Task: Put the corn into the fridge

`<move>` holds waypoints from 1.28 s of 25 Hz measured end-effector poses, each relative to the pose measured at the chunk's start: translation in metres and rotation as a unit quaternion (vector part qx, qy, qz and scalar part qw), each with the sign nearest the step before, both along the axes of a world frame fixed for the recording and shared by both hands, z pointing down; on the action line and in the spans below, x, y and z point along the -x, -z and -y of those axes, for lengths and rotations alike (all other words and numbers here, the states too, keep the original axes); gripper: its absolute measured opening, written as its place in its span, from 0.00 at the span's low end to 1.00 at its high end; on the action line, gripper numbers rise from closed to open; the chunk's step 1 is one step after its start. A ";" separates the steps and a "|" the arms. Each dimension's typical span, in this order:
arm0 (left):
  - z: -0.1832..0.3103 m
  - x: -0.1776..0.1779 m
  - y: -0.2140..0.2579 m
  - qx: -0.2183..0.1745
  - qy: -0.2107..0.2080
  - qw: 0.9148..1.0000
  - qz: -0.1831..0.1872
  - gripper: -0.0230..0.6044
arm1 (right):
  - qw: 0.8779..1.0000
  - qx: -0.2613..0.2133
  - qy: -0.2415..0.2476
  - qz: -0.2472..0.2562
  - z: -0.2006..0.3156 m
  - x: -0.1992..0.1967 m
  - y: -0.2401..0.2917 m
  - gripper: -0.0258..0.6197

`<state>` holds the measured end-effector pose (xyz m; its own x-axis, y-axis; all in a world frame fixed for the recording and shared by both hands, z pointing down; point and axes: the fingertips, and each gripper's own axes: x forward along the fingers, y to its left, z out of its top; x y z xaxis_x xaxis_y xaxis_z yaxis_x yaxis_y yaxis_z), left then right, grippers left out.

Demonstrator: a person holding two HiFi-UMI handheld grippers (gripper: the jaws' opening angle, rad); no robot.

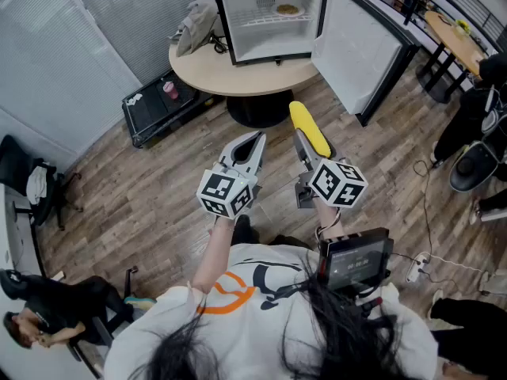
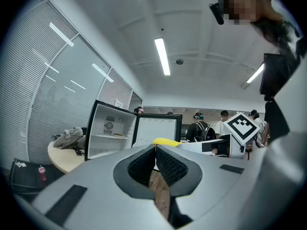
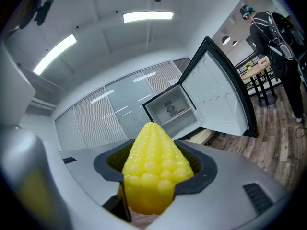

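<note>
The yellow corn sticks out forward from my right gripper, whose jaws are shut on its thick end; in the right gripper view the corn fills the gap between the jaws. The small fridge stands on a round table ahead, and its door is swung open to the right. A flat item lies on its shelf. My left gripper hovers beside the right one, shut with nothing in it; its tips meet. Both grippers are well short of the fridge.
A grey bag lies on the round table left of the fridge. A low black cart with a pink cup sits on the floor at the left. Several people and a tall table are at the right. A seated person is at the lower left.
</note>
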<state>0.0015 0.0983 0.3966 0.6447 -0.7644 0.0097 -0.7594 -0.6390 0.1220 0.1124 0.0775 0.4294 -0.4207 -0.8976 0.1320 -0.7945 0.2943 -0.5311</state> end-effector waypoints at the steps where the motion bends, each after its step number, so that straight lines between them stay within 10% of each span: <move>1: 0.001 -0.001 -0.001 0.000 -0.001 1.000 0.000 0.05 | 1.000 -0.002 0.003 -0.001 0.001 0.002 0.001 0.44; 32: 0.004 0.024 -0.021 0.024 0.045 0.999 0.020 0.05 | 0.999 -0.005 0.051 0.006 0.005 0.028 -0.012 0.44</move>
<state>-0.0226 0.0947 0.4172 0.5725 -0.8167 0.0720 -0.8180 -0.5629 0.1182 0.0845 0.0724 0.4414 -0.5123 -0.8509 0.1168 -0.7534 0.3799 -0.5367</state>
